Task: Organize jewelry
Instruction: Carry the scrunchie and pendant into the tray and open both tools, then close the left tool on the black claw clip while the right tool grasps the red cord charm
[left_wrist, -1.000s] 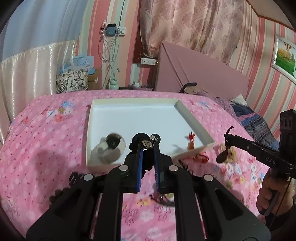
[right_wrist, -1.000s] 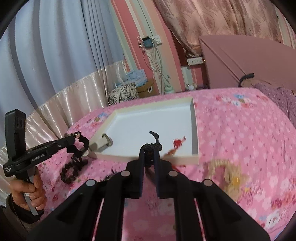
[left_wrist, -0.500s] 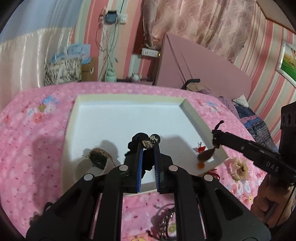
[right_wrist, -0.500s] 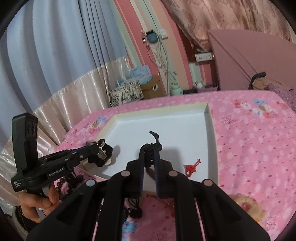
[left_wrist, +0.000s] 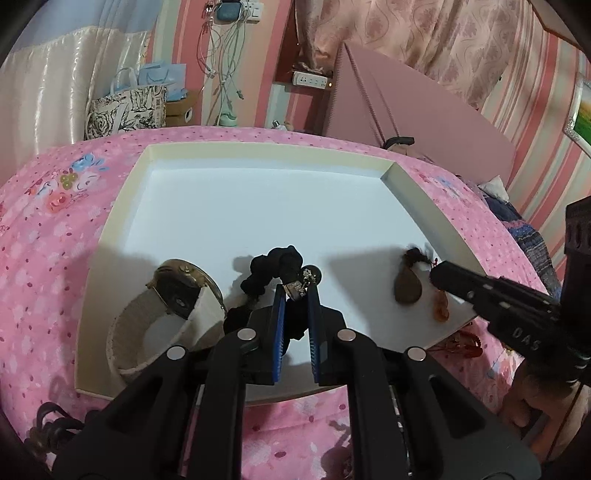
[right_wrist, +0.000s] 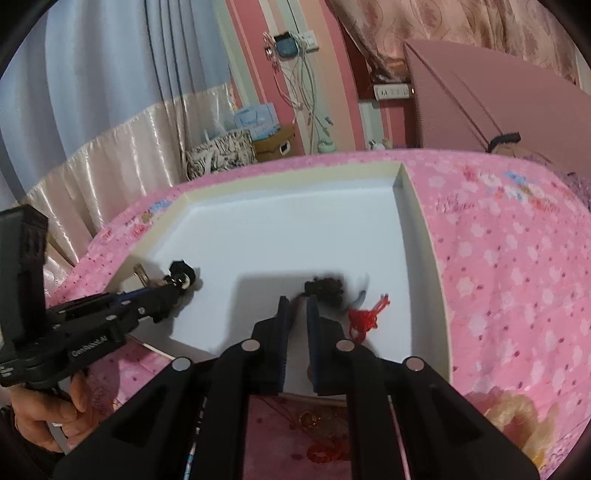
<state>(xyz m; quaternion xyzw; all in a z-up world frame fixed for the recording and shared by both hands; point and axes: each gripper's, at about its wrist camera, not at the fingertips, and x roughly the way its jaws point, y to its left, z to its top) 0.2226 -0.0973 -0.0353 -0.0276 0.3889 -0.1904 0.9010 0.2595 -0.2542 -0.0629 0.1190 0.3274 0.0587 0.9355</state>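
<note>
My tongs (left_wrist: 295, 295) are black with blue pads (left_wrist: 279, 314). The tray (left_wrist: 258, 206) is white with a cream rim. The bed (left_wrist: 44, 236) is pink with little flowers. The bracelet (left_wrist: 273, 266) is black, the knot (right_wrist: 365, 317) red, and the pendant (left_wrist: 407, 286) brown.

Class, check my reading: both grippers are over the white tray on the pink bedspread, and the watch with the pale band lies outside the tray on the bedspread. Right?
Not quite. The left wrist view shows the watch inside the white tray, at its near left corner. The rest holds.
</note>
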